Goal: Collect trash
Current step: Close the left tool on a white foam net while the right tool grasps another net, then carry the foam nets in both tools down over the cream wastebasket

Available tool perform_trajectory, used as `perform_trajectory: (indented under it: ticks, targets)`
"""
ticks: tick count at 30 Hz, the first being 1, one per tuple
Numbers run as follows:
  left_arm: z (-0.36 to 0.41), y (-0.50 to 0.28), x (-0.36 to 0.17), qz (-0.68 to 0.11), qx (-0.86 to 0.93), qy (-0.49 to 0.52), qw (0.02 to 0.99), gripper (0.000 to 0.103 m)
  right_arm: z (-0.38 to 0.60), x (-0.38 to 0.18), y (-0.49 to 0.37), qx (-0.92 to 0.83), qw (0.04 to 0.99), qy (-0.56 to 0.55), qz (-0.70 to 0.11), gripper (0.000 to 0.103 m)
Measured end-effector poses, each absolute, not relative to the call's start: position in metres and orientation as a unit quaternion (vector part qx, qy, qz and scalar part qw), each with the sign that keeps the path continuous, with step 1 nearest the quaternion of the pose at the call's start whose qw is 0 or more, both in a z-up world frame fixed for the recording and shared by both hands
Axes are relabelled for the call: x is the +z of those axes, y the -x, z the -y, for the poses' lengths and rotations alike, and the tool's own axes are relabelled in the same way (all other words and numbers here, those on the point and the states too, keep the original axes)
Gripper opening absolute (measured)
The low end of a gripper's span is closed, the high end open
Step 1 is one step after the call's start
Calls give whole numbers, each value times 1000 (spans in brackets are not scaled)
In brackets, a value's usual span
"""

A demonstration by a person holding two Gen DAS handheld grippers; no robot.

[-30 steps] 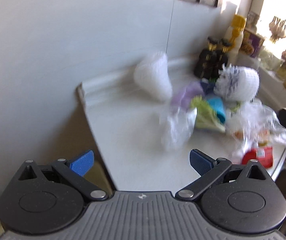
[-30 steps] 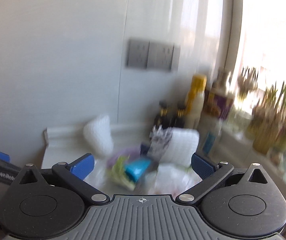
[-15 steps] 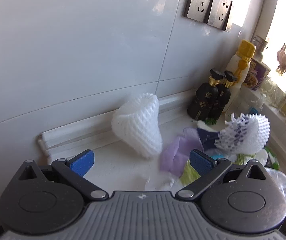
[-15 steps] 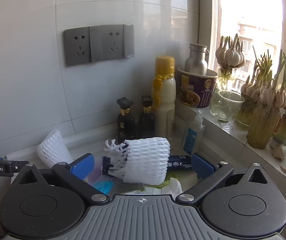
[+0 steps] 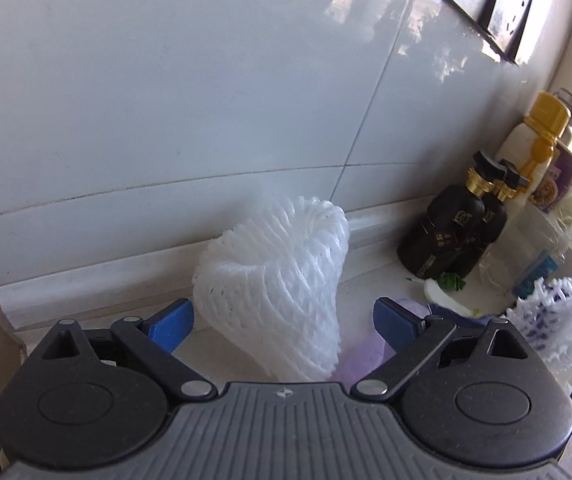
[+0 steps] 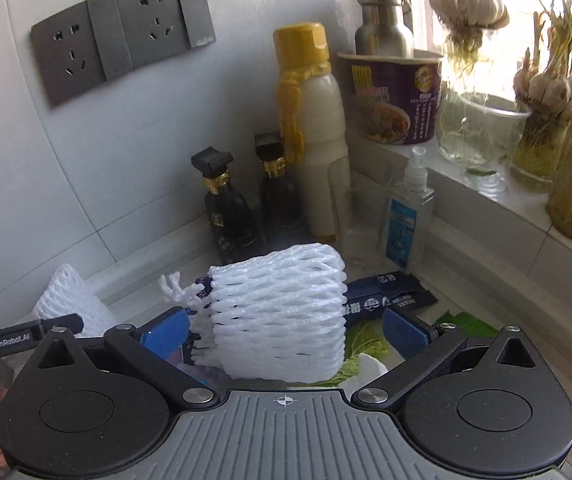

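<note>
A cone-shaped white foam fruit net (image 5: 274,280) stands on the white counter (image 5: 369,264) by the tiled wall. My left gripper (image 5: 282,324) straddles it and its jaws are closing; the blue pads (image 5: 170,326) show no squeeze on the net. A second white foam net (image 6: 282,312), cylinder-shaped with a frayed end, lies on the trash pile. My right gripper (image 6: 286,334) is open around it, with a gap on the right side. The second net (image 5: 549,312) also shows at the right in the left wrist view.
Two dark bottles (image 6: 234,216), a yellow-capped bottle (image 6: 313,120) and a spray bottle (image 6: 405,216) stand behind the pile. A purple noodle cup (image 6: 393,100) and garlic (image 6: 557,80) sit on the sill. A dark blue wrapper (image 6: 389,300) and leaf scraps (image 6: 365,344) lie underneath.
Both grippers have come forward and down toward the trash pile. Each foam net, farther off before, now sits between a gripper's fingers.
</note>
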State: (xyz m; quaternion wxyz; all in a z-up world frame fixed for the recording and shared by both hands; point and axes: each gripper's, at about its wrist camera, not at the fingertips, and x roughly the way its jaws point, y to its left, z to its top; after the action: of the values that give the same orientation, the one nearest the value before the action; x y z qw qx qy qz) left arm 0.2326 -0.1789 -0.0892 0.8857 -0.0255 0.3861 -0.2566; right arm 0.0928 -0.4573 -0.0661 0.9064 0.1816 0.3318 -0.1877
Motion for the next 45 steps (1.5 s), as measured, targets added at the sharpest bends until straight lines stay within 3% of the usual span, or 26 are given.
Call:
perform_trajectory:
  ticks: [5, 12, 14, 17, 21, 22, 29, 34, 45]
  targets:
    - [179, -240, -91, -379, -251, 35, 890, 92, 462, -73, -101, -189, 900, -194, -340, 103]
    - [181, -237, -94, -361, -238, 32, 901, 70, 469, -82, -104, -167, 900, -215, -339, 96]
    - [180, -236, -94, -357, -235, 29, 904, 66, 468, -83, -104, -166, 900, -211, -342, 86]
    - [182, -237, -95, -358, -221, 21, 907, 53, 469, -84, -102, -162, 900, -216, -342, 69]
    - [178, -242, -95, -366, -216, 33, 905, 36, 468, -81, -97, -169, 901, -216, -336, 55]
    - [178, -242, -94, -366, -216, 33, 904, 31, 467, -80, -96, -170, 901, -216, -335, 47]
    - [180, -240, -90, -358, -221, 26, 907, 25, 465, -68, -91, -173, 907, -209, -322, 19]
    - [175, -236, -81, -351, -230, 26, 907, 23, 463, -59, -89, -177, 910, -209, -311, 13]
    - [155, -220, -57, -338, -249, 29, 907, 23, 454, -36, -74, -173, 916, -221, -287, 13]
